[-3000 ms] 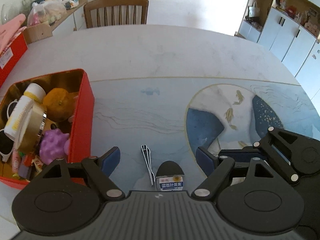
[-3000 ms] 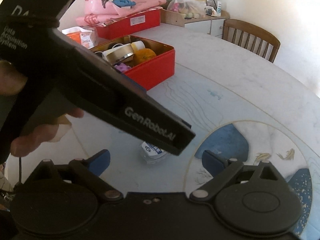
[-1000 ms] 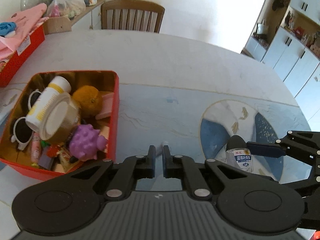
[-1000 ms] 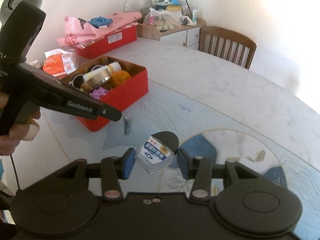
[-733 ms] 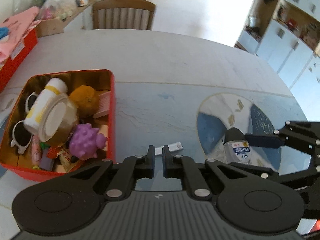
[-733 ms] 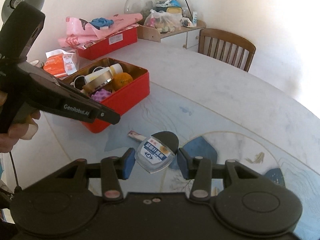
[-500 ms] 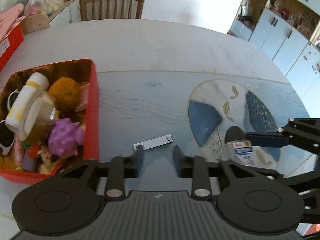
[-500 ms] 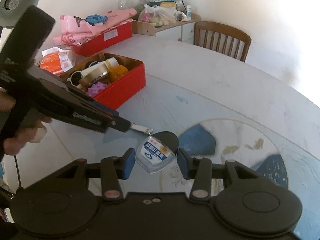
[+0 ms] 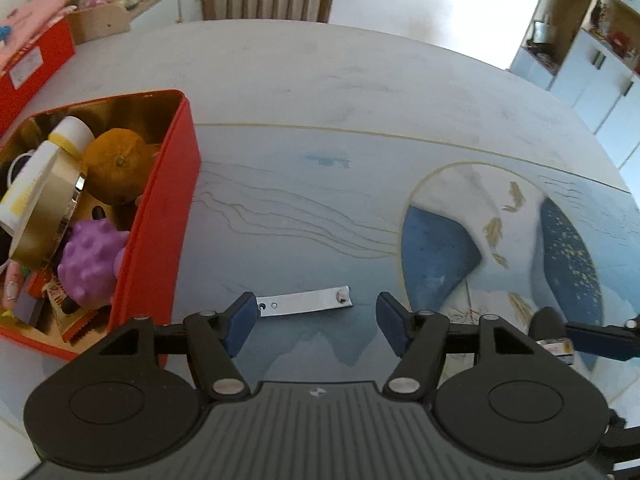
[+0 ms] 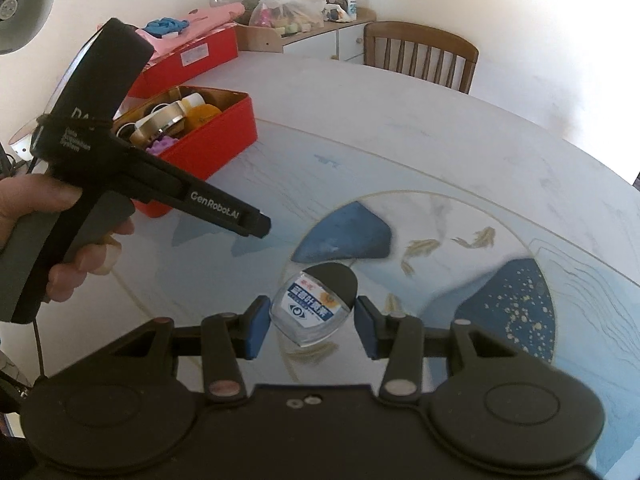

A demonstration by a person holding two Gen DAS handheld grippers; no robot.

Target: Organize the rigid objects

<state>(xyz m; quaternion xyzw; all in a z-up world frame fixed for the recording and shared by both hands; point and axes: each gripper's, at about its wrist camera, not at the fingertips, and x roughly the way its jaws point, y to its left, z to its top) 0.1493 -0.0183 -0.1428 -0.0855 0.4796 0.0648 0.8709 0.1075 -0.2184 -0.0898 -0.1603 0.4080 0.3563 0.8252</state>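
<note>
While the nail clipper (image 9: pixel 305 302) lies flat on the table (image 9: pixel 360 92) just ahead of the left gripper (image 9: pixel 312 322), the small bottle (image 10: pixel 314 306) sits in the right gripper (image 10: pixel 306 326) — so two rigid things are in play at once. The left jaws have just been opening and now stand wide, with nothing between them; the clipper rests at their twelve o'clock, its near end just beside the left pad, not yet bracketed. The right jaws stand narrow about the bottle, which hangs tilted between the blue pads, black cap up toward one o'clock; it looks held, though a sliver of gap shows on the cap side.

The red tin (image 9: pixel 160 216) waits at about ten o'clock of the left gripper, already crowded — an orange (image 9: pixel 116 170), a purple spiky ball (image 9: pixel 90 266), a tape roll (image 9: pixel 44 208).

The risks, as I judge them: the clipper is thin and lies crosswise to the jaws, so closing may skate it along the smooth top or pinch only one end. The tilted bottle could pivot and slip out if the right hand swings.
</note>
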